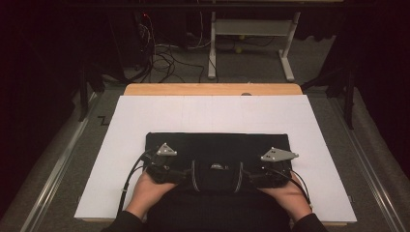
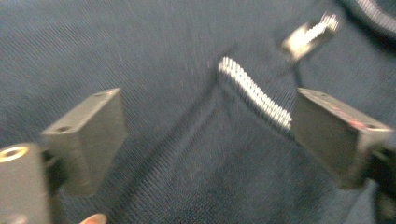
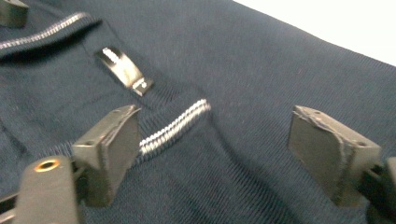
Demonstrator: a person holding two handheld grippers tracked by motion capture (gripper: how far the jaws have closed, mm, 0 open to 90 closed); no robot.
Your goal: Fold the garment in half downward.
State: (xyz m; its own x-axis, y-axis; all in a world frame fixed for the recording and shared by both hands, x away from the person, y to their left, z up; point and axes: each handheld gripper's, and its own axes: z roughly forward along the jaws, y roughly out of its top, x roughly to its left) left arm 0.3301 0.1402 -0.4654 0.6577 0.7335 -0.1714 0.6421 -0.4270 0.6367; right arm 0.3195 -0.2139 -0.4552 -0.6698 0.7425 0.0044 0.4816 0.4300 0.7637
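Your left gripper (image 2: 205,140) has its fingers (image 2: 88,135) spread wide over the dark navy knitted garment (image 2: 154,56), pinching nothing, with a short silver-striped trim edge (image 2: 254,93) lying between them. Your right gripper (image 3: 219,158) is the same: fingers (image 3: 109,149) parted above the cloth, a white-striped trim band (image 3: 175,126) just beside the left one, nothing held. In the high view both grippers sit low at either side of the collar (image 1: 216,176), left (image 1: 162,166) and right (image 1: 273,171). The garment lies flat on the white sheet (image 1: 212,111) covering the wooden counter (image 1: 212,89), near your edge. By the look of it, it is spread but no fold is made; gripping and folding remain. The small neck label (image 1: 216,166) and metallic tag (image 3: 122,70) are too blurred to read.
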